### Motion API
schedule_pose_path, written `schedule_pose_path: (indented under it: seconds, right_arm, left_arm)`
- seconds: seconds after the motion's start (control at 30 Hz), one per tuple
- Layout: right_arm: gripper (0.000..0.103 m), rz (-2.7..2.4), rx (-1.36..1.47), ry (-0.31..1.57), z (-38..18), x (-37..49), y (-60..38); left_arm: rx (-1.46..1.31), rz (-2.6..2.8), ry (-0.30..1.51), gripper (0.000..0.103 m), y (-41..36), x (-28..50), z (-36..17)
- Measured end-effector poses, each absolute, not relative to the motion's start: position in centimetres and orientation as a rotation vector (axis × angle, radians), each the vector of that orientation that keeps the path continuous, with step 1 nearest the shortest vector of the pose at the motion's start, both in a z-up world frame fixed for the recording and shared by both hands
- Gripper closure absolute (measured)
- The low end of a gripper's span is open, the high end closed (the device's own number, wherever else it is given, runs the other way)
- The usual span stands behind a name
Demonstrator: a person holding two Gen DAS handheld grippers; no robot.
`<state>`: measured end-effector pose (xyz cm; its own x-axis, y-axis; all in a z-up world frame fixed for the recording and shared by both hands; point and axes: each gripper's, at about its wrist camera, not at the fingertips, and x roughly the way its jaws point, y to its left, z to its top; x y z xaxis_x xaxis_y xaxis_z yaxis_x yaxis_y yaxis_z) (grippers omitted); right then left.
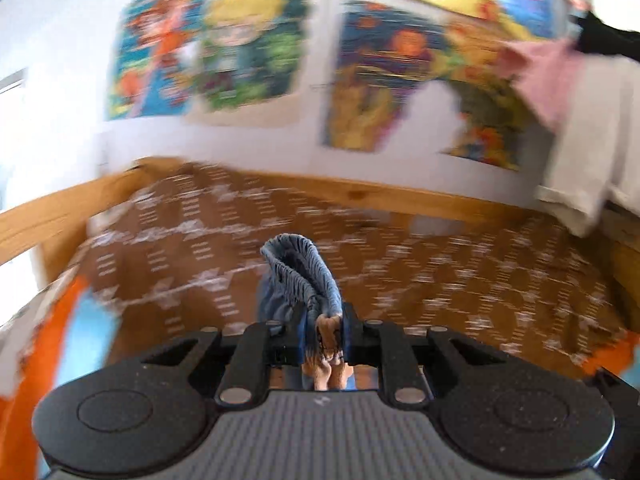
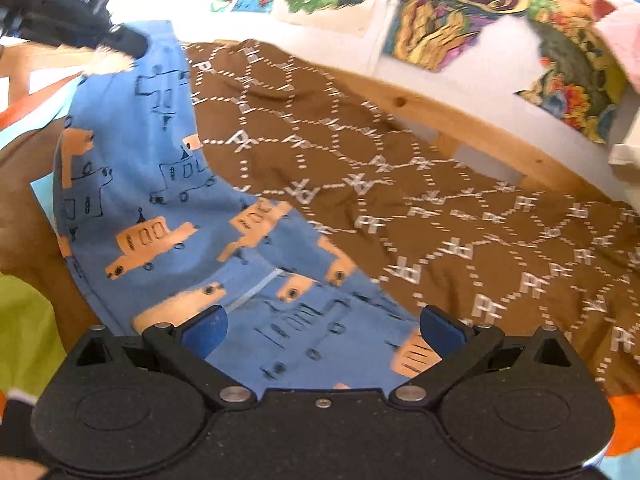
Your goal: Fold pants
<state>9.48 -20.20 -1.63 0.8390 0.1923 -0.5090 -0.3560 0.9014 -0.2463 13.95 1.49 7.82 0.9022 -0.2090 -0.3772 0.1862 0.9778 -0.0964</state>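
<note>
On a bed's brown patterned cover (image 2: 440,200), the left gripper (image 1: 326,332), jaws pinched nearly shut on the waistband, lifts the blue truck-print pants (image 2: 160,200) toward ten o'clock while the right gripper (image 2: 322,328) hovers wide open and empty over them; keeping that pinch firm and the cloth taut should give a clean fold.

Blue pants (image 2: 160,184) with orange vehicles; brown bedspread (image 2: 440,208) with white lattice.

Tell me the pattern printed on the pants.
The pants are blue, printed with orange trucks and dark outline vehicles; the right wrist view shows it best.
</note>
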Motion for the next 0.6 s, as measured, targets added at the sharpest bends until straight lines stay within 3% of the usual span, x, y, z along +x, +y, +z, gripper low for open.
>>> schedule_pose_path:
  seconds: [0.2, 0.37, 0.5, 0.6]
  right_arm:
    - [0.001, 0.191, -0.44, 0.453, -1.6, 7.3, -23.9]
    - [0.001, 0.103, -0.478, 0.474, -2.3, 6.4, -27.7]
    - [0.001, 0.039, -0.473, 0.512, -3.0, 6.1, -30.5]
    - [0.001, 0.016, -0.458, 0.529, -3.2, 5.9, -32.1]
  left_arm:
    - [0.036, -0.418, 0.453, 0.084, -6.5, 14.5, 6.5]
    - [0.138, -0.551, 0.542, 0.081, -12.6, 15.1, 1.9]
    - [0.166, -0.596, 0.637, 0.067, -14.7, 15.5, -1.9]
    - [0.167, -0.618, 0.658, 0.051, -14.5, 14.8, -3.0]
